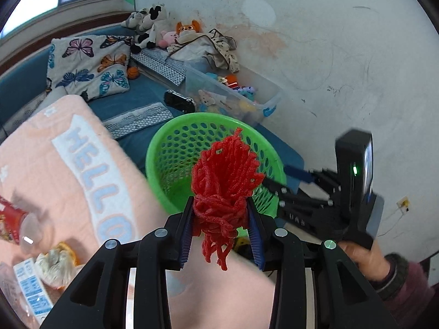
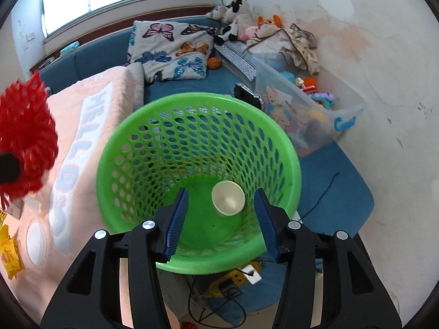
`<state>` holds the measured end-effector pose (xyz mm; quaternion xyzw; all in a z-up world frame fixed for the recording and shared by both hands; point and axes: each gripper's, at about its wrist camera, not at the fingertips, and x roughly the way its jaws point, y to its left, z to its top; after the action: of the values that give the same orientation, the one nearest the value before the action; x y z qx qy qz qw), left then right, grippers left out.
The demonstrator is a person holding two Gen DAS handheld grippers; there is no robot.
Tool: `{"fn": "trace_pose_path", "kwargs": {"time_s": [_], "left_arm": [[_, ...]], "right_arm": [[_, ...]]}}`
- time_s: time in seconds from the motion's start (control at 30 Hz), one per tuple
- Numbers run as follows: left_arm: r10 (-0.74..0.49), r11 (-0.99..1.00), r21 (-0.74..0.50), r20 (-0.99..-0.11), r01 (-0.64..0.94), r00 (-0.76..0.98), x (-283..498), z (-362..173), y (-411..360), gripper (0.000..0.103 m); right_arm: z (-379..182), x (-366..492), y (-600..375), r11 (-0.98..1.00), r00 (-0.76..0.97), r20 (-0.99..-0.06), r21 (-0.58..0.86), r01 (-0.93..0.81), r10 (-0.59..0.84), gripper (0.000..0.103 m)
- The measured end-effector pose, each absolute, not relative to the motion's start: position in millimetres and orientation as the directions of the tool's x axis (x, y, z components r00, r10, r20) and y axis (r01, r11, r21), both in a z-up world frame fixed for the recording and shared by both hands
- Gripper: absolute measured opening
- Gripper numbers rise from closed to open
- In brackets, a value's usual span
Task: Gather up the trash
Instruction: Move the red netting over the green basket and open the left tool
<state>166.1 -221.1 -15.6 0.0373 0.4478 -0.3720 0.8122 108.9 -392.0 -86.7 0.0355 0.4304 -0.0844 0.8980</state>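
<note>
Net headed for the bin

Red net pinched in left hand-held gripper, bunched between the blue pads, loose ends dangling below. Held near the rim of the green bin, not yet over its mouth. Right hand-held gripper poised above the bin, jaws wide, nothing between them. White cup lying on the bin floor, so one piece of trash judged already collected. More scraps waiting on the pink blanket: a wrapper, a red packet. Step in hand: carrying the net across. Next: bring it fully over the opening, then release so no strands catch on the rim or pads.
</note>
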Motion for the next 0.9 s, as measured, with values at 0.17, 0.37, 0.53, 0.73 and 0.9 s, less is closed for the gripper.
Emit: {"fn": "trace_pose_path", "kwargs": {"time_s": [0.17, 0.37, 0.53, 0.73, 0.9], "left_arm": [[-0.576, 0.712, -0.268, -0.752, 0.649, 0.322, 174, -14, -235, 0.037], [-0.562, 0.715, -0.256, -0.764, 0.65, 0.317, 169, -21, -255, 0.037], [-0.555, 0.724, -0.253, -0.766, 0.642, 0.324, 171, -25, -262, 0.039], [-0.539, 0.736, -0.246, -0.776, 0.63, 0.328, 177, -33, -269, 0.039], [-0.539, 0.743, -0.253, -0.775, 0.619, 0.331, 176, -37, -273, 0.043]], "right_arm": [[-88, 98, -394, 0.98, 0.62, -0.776, 0.012, 0.197, -0.115, 0.051], [-85, 87, -399, 0.981, 0.646, -0.756, 0.029, 0.192, -0.104, 0.053], [-88, 91, -406, 0.984, 0.667, -0.738, 0.029, 0.174, -0.096, 0.053], [-94, 98, -416, 0.982, 0.669, -0.739, 0.061, 0.177, -0.075, 0.053], [-92, 100, -414, 0.985, 0.662, -0.745, 0.041, 0.167, -0.081, 0.053]]}}
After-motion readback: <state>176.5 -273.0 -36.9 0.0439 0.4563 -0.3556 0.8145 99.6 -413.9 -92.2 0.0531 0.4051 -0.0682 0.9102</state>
